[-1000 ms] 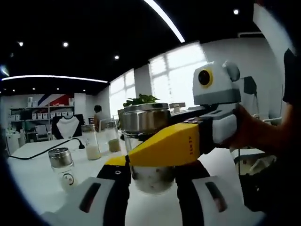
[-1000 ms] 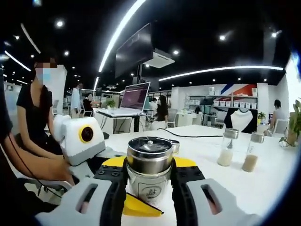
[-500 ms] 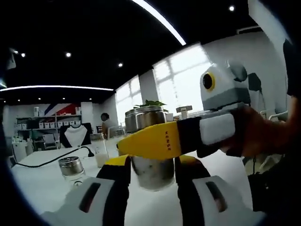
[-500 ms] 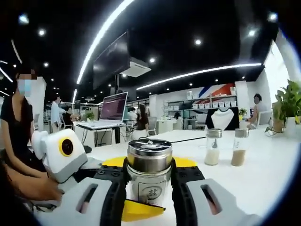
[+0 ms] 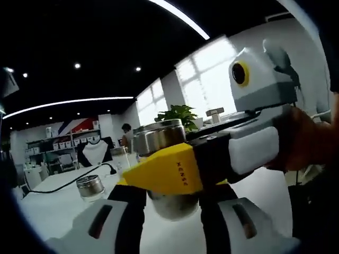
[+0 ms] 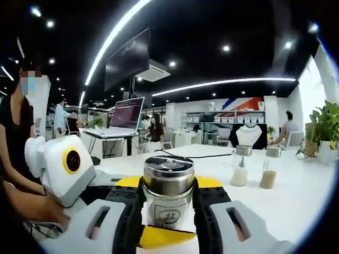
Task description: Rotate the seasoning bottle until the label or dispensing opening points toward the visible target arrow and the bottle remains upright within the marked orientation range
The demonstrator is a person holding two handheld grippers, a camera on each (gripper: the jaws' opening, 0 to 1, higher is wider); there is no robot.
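Right gripper (image 6: 168, 211): both black jaws pressed vs the sides of the seasoning bottle (image 6: 168, 198), one each side; clamped on it.
Bottle vs right jaws: sits betw them, upright, steel cap above the jaw tops, glass body w/ a round printed mark facing the right gripper view.
Left gripper (image 5: 172, 203): own jaws rise either side of the bottle's (image 5: 170, 198) lower glass body in the left gripper view; look tight to it, but the contact is covered by the other gripper's yellow jaw, so can't tell if gripping or just around it.
Right gripper in left gripper view (image 5: 212, 159): comes in from the right, yellow jaw across the bottle front just under the steel cap, held by a hand (image 5: 310, 143).
Left gripper in right gripper view (image 6: 79, 185): white body at left, yellow jaw parts showing behind and below the bottle; a hand (image 6: 37, 209) on it.
Bottle location: over the white table (image 6: 302, 196); whether base touches it can't be told, hidden by jaws.
Nearby on table: small steel-capped jar (image 5: 91, 188) left of the bottle; two tall shakers (image 6: 241, 165) w/ pale and tan contents, well apart to the right; black cable (image 5: 63, 180).
Bkgd: potted plant (image 5: 180, 114) by the windows; open laptop (image 6: 125, 114) on a far desk; person in black (image 6: 18, 143) at left.
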